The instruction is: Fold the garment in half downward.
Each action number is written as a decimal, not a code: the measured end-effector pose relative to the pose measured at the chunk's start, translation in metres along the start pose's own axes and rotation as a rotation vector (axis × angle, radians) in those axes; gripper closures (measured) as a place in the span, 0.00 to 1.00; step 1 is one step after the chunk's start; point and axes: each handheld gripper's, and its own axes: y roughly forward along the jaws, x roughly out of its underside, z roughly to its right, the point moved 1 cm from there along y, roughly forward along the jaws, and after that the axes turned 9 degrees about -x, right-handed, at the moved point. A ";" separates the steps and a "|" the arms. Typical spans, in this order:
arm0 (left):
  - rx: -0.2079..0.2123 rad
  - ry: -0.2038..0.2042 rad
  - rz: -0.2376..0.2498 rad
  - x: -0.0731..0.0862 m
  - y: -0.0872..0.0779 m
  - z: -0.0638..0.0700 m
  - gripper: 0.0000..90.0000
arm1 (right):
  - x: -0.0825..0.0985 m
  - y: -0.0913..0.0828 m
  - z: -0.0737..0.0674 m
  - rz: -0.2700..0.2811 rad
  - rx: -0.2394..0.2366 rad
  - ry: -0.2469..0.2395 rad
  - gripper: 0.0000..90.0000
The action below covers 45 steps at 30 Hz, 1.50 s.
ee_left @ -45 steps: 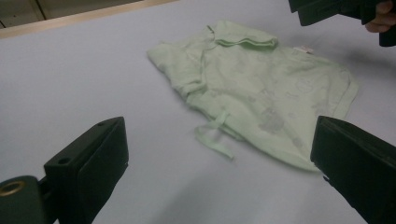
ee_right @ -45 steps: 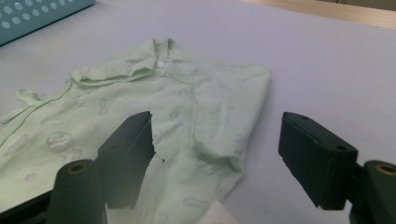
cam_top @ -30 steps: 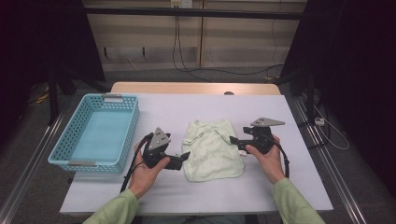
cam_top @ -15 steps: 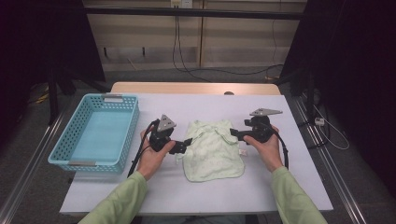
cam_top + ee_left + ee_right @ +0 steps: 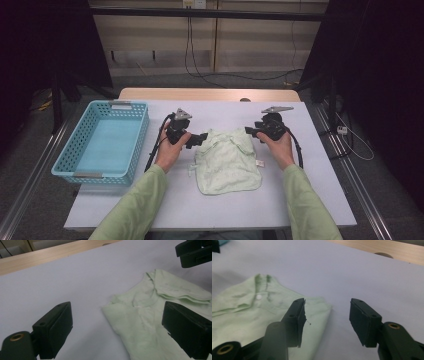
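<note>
A pale green garment (image 5: 227, 162) lies flat at the middle of the white bench (image 5: 320, 200), its collar end toward the far edge, a small white tag at its right hem. The left gripper (image 5: 200, 138) hovers just beside the garment's upper left corner with its jaws spread wide and nothing between them; in the left gripper view the garment's (image 5: 160, 322) shoulder lies ahead between the two black jaws, untouched. The right gripper (image 5: 250, 131) sits at the upper right corner; its jaws have just been closing and stand partly open, one over the cloth's edge (image 5: 262, 315) and one over bare bench, not gripping the cloth. A light blue plastic basket (image 5: 80, 150) stands well apart at the left edge of the bench. Black cables (image 5: 155, 150) trail from both grippers back along the person's green sleeves (image 5: 135, 210). A wooden strip (image 5: 210, 94) borders the far side of the bench. Between each gripper and the garment's corners the bench surface lies open.
</note>
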 end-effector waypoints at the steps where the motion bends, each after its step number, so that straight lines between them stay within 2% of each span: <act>1: -0.001 -0.011 -0.002 0.000 0.002 -0.002 0.11 | -0.001 0.003 0.001 0.001 -0.005 0.001 0.58; 3: 0.006 -0.039 -0.005 0.000 0.006 -0.005 0.10 | -0.001 0.008 0.004 -0.012 0.000 0.006 0.59; 4: -0.003 -0.040 -0.013 0.000 0.007 -0.006 0.09 | 0.000 0.011 0.005 -0.027 0.002 0.008 0.61; 8: -0.016 -0.019 -0.024 -0.002 0.012 -0.008 0.09 | 0.002 0.021 0.010 -0.043 -0.004 0.019 0.64; 9: -0.020 -0.007 -0.031 -0.002 0.014 -0.008 0.11 | 0.002 0.023 0.011 -0.045 -0.006 0.025 0.64; 11: -0.023 -0.010 -0.043 -0.002 0.018 -0.008 0.16 | 0.001 0.026 0.013 -0.045 -0.006 0.031 0.65; 13: -0.014 -0.033 -0.054 -0.003 0.022 -0.007 0.22 | -0.001 0.028 0.014 -0.046 -0.011 0.033 0.66; 16: 0.002 -0.038 -0.068 -0.002 0.027 -0.007 0.32 | -0.002 0.033 0.012 -0.057 -0.020 0.022 0.68; 19: 0.015 -0.054 -0.085 -0.002 0.031 -0.007 0.38 | -0.001 0.037 0.011 -0.065 -0.021 0.023 0.71; 22: 0.024 -0.056 -0.102 -0.003 0.033 -0.006 0.40 | 0.001 0.040 0.011 -0.078 -0.020 0.023 0.72; 24: 0.043 -0.082 -0.094 -0.005 0.033 -0.004 0.38 | 0.003 0.042 0.011 -0.088 -0.018 0.020 0.72; 25: 0.050 -0.073 -0.102 -0.006 0.034 -0.004 0.39 | 0.004 0.042 0.011 -0.088 -0.020 0.021 0.73; 29: 0.034 -0.064 -0.129 -0.004 0.041 -0.003 0.44 | 0.004 0.042 0.011 -0.086 -0.017 0.021 0.73; 30: 0.040 -0.053 -0.140 -0.003 0.042 -0.003 0.45 | 0.004 0.042 0.011 -0.087 -0.016 0.021 0.73; 32: 0.026 -0.029 -0.146 -0.001 0.045 -0.003 0.49 | 0.004 0.042 0.011 -0.087 -0.016 0.018 0.73; 33: 0.029 -0.029 -0.152 0.000 0.046 -0.003 0.52 | 0.004 0.042 0.011 -0.085 -0.017 0.019 0.74; 37: 0.018 -0.040 -0.141 0.001 0.048 -0.008 0.64 | 0.004 0.042 0.011 -0.085 -0.017 0.023 0.74; 41: 0.004 -0.020 -0.143 0.001 0.048 -0.007 0.69 | 0.003 0.042 0.011 -0.088 -0.022 0.023 0.76; 45: 0.030 -0.022 -0.141 0.001 0.050 -0.003 0.71 | 0.004 0.041 0.011 -0.090 -0.036 0.022 0.77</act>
